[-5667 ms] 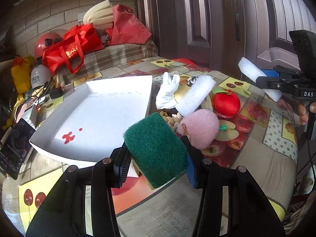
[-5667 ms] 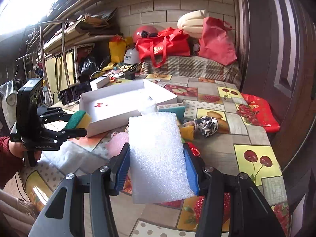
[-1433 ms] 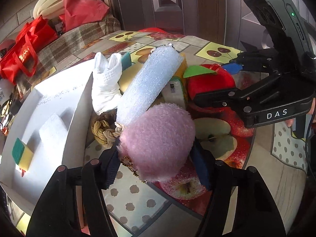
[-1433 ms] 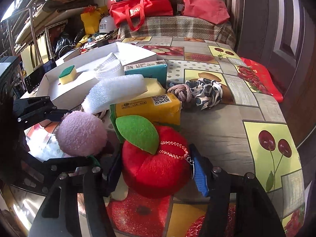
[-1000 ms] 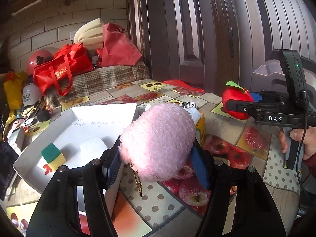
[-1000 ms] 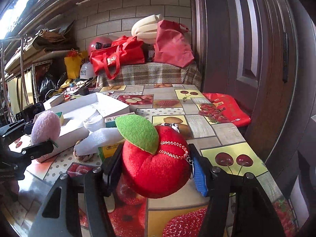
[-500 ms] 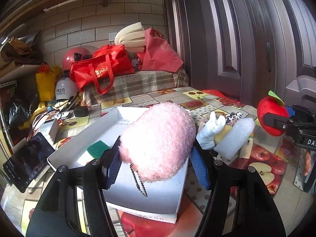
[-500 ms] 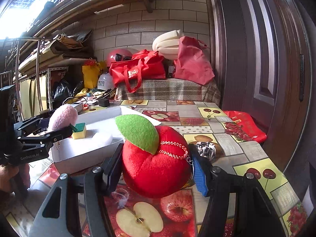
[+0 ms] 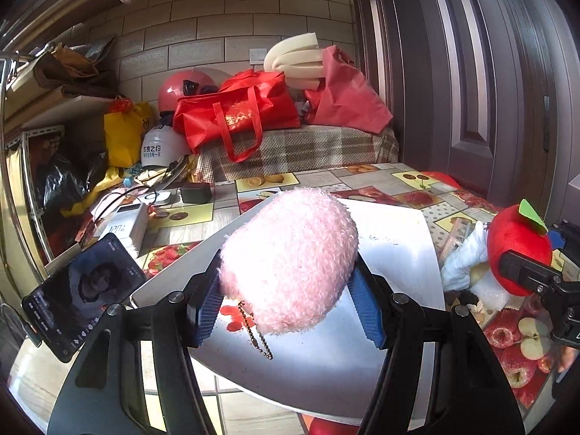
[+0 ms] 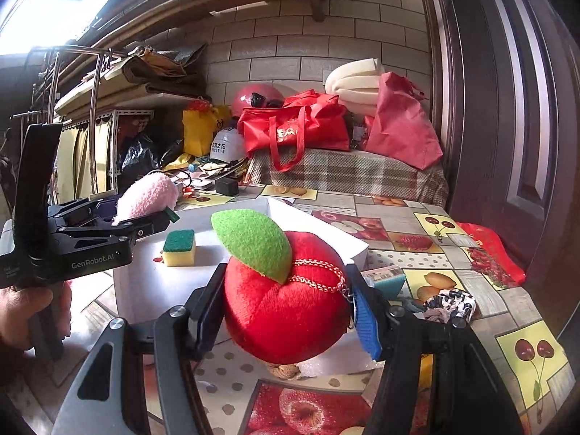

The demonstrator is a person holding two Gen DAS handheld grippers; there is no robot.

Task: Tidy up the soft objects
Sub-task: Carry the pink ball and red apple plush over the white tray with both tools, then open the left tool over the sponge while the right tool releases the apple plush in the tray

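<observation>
The left gripper [image 9: 288, 304] is clamped on a fluffy pink plush ball [image 9: 290, 259], its blue pads [image 9: 368, 313] pressing both sides, and it holds the ball above a shallow white box [image 9: 391, 239] on a fruit-patterned table [image 10: 409, 217]. The right gripper [image 10: 286, 320] is clamped on a red plush apple [image 10: 286, 293] with a green felt leaf, held above the near right corner of the box. A green and yellow sponge [image 10: 178, 247] lies inside the box toward its left side.
</observation>
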